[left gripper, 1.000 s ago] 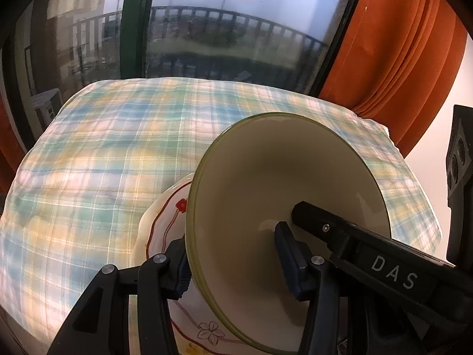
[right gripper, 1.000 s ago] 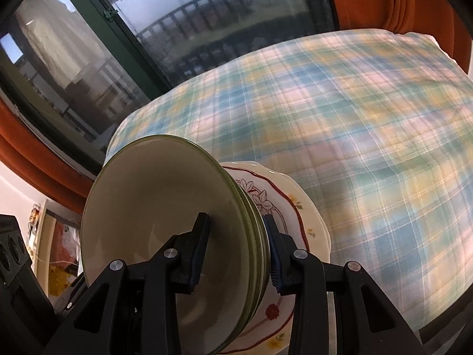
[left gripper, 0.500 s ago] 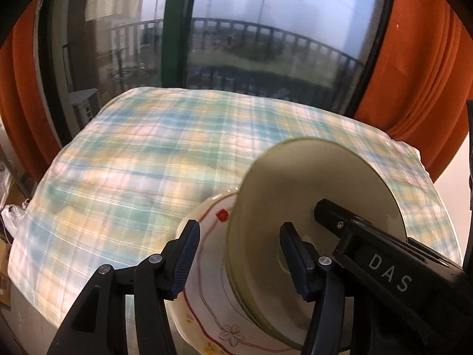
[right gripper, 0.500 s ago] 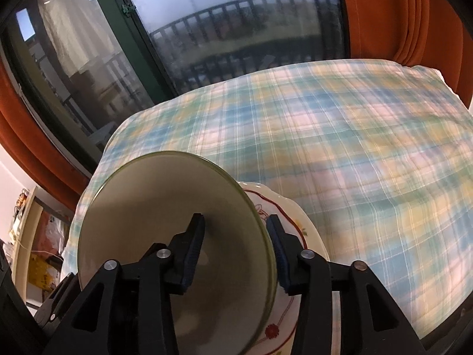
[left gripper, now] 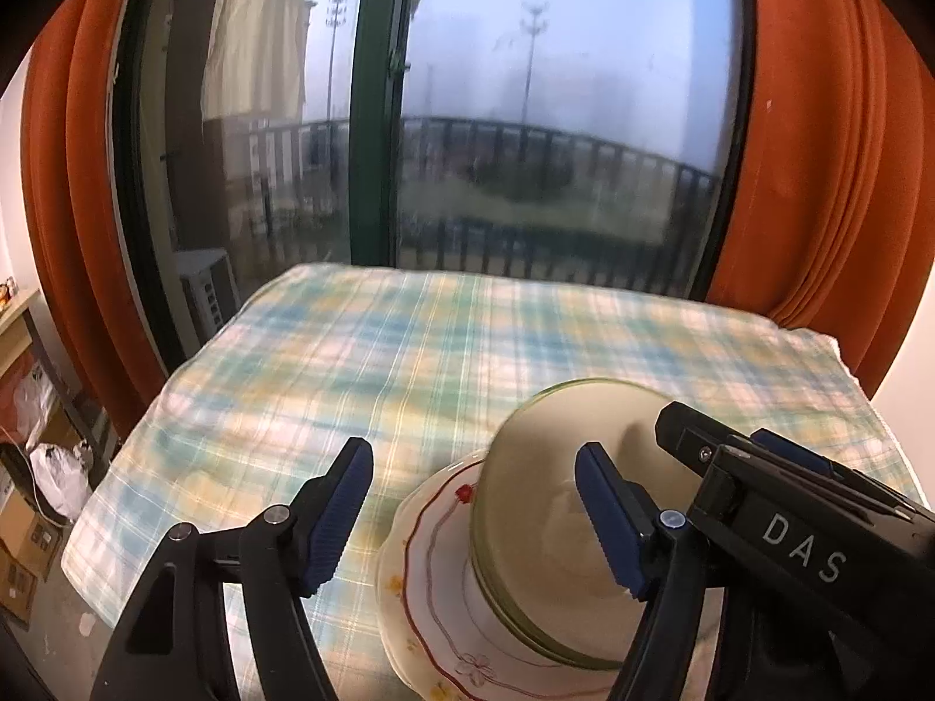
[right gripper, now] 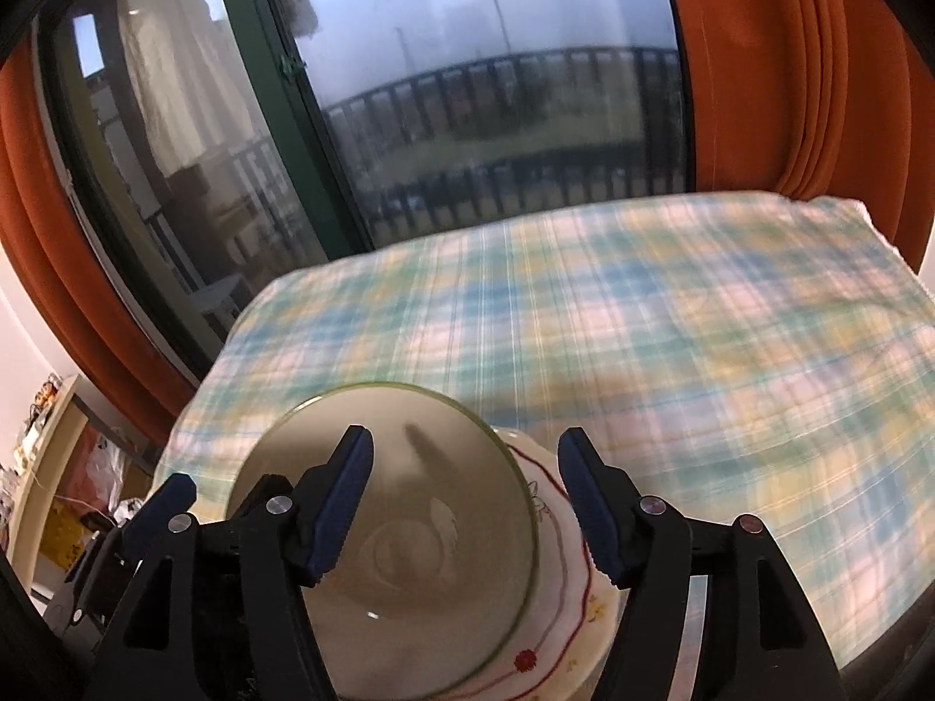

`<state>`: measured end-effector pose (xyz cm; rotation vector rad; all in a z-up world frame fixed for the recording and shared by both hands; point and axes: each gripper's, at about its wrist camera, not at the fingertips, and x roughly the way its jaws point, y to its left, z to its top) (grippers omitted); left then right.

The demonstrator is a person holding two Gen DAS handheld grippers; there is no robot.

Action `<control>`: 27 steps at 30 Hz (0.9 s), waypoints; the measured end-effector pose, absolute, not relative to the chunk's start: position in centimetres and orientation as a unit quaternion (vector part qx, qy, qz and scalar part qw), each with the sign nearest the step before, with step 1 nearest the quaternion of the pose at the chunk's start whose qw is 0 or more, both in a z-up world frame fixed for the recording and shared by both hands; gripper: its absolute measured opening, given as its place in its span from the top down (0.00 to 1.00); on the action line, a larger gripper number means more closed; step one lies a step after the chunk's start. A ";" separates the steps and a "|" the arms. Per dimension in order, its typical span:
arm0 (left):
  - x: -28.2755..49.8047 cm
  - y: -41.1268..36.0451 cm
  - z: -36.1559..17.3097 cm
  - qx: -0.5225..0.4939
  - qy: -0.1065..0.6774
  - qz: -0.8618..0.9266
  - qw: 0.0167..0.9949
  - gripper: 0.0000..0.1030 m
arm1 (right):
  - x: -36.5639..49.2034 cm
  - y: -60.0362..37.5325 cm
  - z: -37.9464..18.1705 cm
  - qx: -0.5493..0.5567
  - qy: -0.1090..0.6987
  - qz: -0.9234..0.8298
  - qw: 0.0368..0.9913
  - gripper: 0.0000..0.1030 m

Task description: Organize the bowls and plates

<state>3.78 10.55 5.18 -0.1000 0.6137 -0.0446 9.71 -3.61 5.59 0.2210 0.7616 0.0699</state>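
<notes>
Green-rimmed bowl point(left gripper: 543, 502): one | floral plate point(left gripper: 432, 601): one | grippers: two | checked tablecloth point(left gripper: 409, 350): one | orange curtains point(left gripper: 818, 175): two

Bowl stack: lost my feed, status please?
Both hand-held grippers, left and right, open, jaws just widened, nothing clamped. Green bowl sits in floral plate on plaid cloth. Nothing in the way.

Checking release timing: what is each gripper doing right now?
Left gripper: open, jaws just opening, holding nothing.
Right gripper: open, jaws just opening, astride the green bowl rim, not gripping.
</notes>
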 end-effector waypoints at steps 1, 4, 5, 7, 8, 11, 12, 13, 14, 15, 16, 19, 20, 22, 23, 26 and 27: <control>3.5 10.4 5.4 -0.049 0.297 -0.022 0.953 0.26 | 9.3 -3.8 5.9 0.106 0.365 0.034 0.924 0.30; 2.1 9.9 5.7 -0.050 0.284 -0.023 0.957 0.24 | 8.1 -4.5 6.6 0.102 0.349 0.029 0.931 0.26; 1.8 9.6 5.7 -0.050 0.282 -0.024 0.958 0.24 | 7.6 -4.7 6.8 0.099 0.344 0.029 0.933 0.26; 0.9 9.2 5.8 -0.049 0.271 -0.026 0.961 0.24 | 6.6 -5.1 7.2 0.093 0.336 0.033 0.937 0.25; 0.5 9.0 5.9 -0.049 0.267 -0.024 0.962 0.24 | 6.1 -5.4 7.3 0.091 0.331 0.033 0.938 0.25; -0.7 8.2 5.9 -0.046 0.252 -0.027 0.966 0.24 | 4.3 -6.5 7.5 0.089 0.318 0.034 0.943 0.25; -1.1 7.9 6.0 -0.046 0.249 -0.029 0.967 0.24 | 3.8 -6.7 7.6 0.087 0.314 0.034 0.945 0.25; -1.5 7.6 5.9 -0.047 0.245 -0.031 0.968 0.24 | 3.4 -7.0 7.7 0.085 0.310 0.033 0.946 0.25; -1.9 7.3 5.9 -0.046 0.243 -0.030 0.968 0.23 | 2.7 -7.3 7.8 0.080 0.301 0.030 0.950 0.24; -2.2 7.0 5.9 -0.045 0.240 -0.028 0.969 0.21 | 2.3 -7.6 7.8 0.075 0.293 0.027 0.953 0.23; -2.5 6.7 5.8 -0.045 0.236 -0.029 0.970 0.20 | 1.7 -7.9 7.9 0.069 0.286 0.024 0.955 0.22; -3.6 5.8 5.6 -0.039 0.226 -0.031 0.973 0.15 | 0.5 -8.9 7.8 0.058 0.268 0.019 0.962 0.20; -3.9 5.4 5.6 -0.037 0.222 -0.035 0.974 0.14 | 0.1 -9.3 7.8 0.056 0.263 0.018 0.963 0.19; -4.6 4.7 5.4 -0.032 0.217 -0.041 0.975 0.12 | -0.9 -10.4 7.6 0.057 0.254 0.016 0.965 0.17; -4.8 4.4 5.3 -0.031 0.216 -0.042 0.975 0.09 | -1.2 -10.7 7.5 0.057 0.252 0.014 0.966 0.17; -5.1 3.4 4.6 -0.031 0.222 -0.045 0.974 0.08 | -2.2 -12.2 7.1 0.054 0.244 0.003 0.968 0.14; -5.2 3.0 4.4 -0.031 0.221 -0.047 0.974 0.06 | -2.5 -12.8 6.9 0.053 0.242 -0.001 0.969 0.13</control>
